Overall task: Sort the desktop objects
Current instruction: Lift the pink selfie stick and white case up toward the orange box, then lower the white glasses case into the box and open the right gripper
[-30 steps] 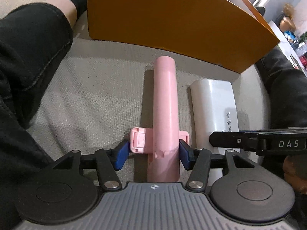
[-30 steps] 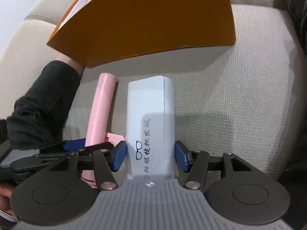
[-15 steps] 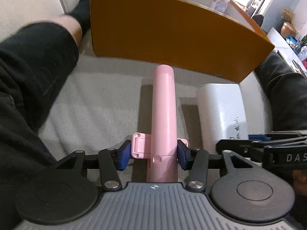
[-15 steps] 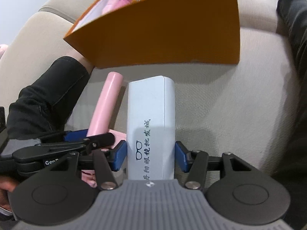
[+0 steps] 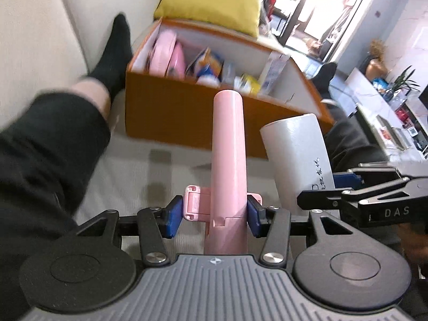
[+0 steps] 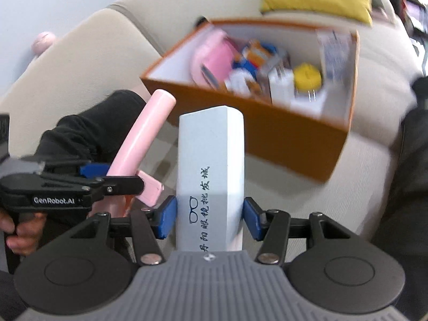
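The left gripper, marked "GenRobot.AI", has its fingers clamped on one pink tube. The right gripper, marked "DAS", grips one white box bearing a glasses icon and Chinese characters. Both are held above the sofa, near the orange box.

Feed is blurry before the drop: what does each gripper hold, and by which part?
Left gripper clamps the pink tube at its near end, across the clip. Right gripper clamps the white case by its near end.
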Tool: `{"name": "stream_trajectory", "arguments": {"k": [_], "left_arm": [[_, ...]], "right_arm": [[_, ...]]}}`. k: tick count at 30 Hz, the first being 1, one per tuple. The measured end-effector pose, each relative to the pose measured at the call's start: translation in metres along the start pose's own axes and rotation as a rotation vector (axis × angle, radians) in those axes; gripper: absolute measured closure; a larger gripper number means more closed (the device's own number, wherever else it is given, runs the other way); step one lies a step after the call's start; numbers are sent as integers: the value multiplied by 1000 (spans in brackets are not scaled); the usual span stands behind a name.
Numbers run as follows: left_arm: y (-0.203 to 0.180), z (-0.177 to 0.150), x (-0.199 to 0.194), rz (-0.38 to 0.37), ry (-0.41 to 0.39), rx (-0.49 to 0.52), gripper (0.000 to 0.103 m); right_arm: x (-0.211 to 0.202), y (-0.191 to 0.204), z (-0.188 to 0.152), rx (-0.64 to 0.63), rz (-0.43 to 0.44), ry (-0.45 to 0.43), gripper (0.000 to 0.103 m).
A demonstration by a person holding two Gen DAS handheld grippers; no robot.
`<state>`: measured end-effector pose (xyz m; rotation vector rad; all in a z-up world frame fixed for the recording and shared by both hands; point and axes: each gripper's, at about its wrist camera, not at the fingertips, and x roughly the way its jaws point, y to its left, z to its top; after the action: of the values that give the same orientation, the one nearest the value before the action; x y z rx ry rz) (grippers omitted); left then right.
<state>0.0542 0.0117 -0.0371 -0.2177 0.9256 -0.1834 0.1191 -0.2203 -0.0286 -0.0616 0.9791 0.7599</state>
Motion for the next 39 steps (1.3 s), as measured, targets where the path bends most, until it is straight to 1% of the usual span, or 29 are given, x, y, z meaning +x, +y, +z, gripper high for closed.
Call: {"name": "stream_trajectory", "arguments": {"k": [7,10,14,17,21,24,25,28,35,36,37,38,39], "left_arm": [[-8,45,-26,-11,-81,90,47],[-10,66,-30,-25,-93,116,47],[-15,94,-32,-12,-109,193,47],[-18,114,-34,-4,-120,251,47],[-17,133,-25,12,-103,308,47],[-14,140,-10,35,-80,327,47],[-12,143,-7,37,-72,327,47],[-5,150,7,33,-51,324,47],[7,162,28,24,-24,329,47],[8,162,31,22,-20,328,47],[10,163,33,21,-17,326,47],[12,165,36,19,-14,323,47],[14,166,38,18,-11,319,47]], "right_arm": [[-26,9,58,-195,-24,-39,47],[-28,12,86,-288,-38,-50,47],[-30,11,120,-415,-75,-54,47],[-18,7,146,-501,-118,-28,47],[9,-5,170,-589,-123,42,47],[39,-13,178,-641,-89,104,47],[47,-19,182,-650,-62,129,47],[67,-27,187,-689,20,190,47],[106,-35,192,-794,117,342,47],[109,-35,191,-805,131,360,49],[112,-33,190,-818,148,378,66],[114,-31,190,-825,170,397,72],[116,-29,186,-818,201,426,76]]}}
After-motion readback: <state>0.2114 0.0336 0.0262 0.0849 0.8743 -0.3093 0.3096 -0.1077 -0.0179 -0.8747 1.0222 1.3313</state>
